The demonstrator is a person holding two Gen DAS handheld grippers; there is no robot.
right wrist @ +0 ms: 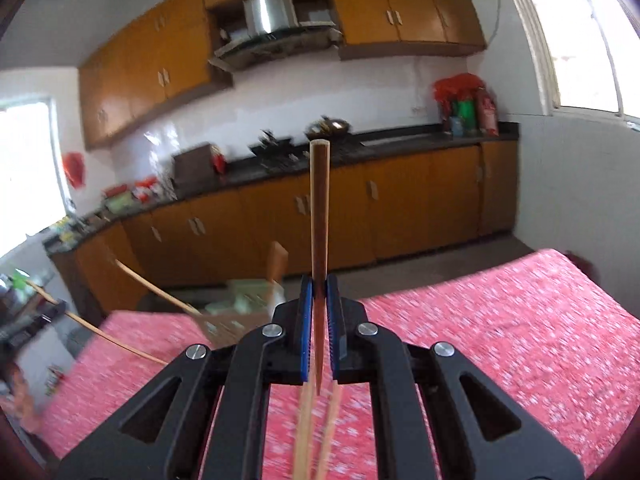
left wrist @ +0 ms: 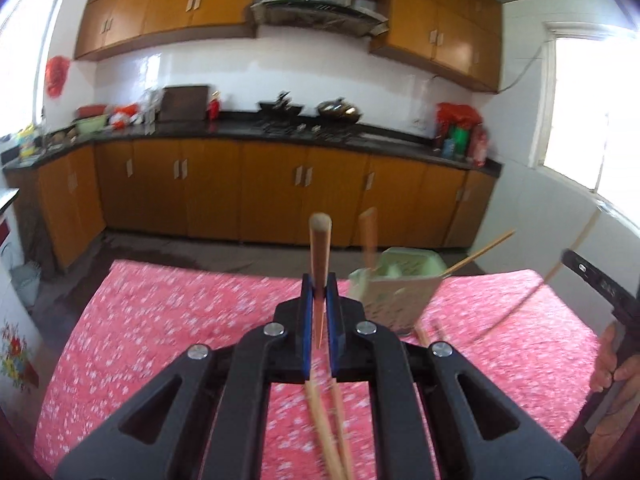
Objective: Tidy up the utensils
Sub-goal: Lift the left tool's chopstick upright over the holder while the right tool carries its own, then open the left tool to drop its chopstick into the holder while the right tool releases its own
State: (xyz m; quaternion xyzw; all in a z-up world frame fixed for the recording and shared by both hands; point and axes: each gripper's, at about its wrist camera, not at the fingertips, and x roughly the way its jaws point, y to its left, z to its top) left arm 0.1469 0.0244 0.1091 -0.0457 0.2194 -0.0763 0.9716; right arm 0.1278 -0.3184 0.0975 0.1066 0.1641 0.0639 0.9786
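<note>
My left gripper [left wrist: 320, 280] is shut on a wooden chopstick [left wrist: 320, 248] that stands up between the blue pads. My right gripper [right wrist: 319, 282] is shut on another wooden chopstick [right wrist: 319, 208], also upright. A pale green utensil holder [left wrist: 396, 288] stands on the red floral tablecloth [left wrist: 180, 320], just right of the left gripper; it holds a wooden utensil [left wrist: 368, 236] and a thin chopstick [left wrist: 480, 250]. The holder shows blurred in the right wrist view [right wrist: 244, 308], left of the right gripper. The other gripper and hand show at the right edge [left wrist: 608, 304].
The table with the red cloth [right wrist: 500, 328] fills the foreground. Beyond it is dark floor, orange cabinets [left wrist: 272, 192] and a black counter with a stove and pans [left wrist: 304, 114]. Windows are at both sides.
</note>
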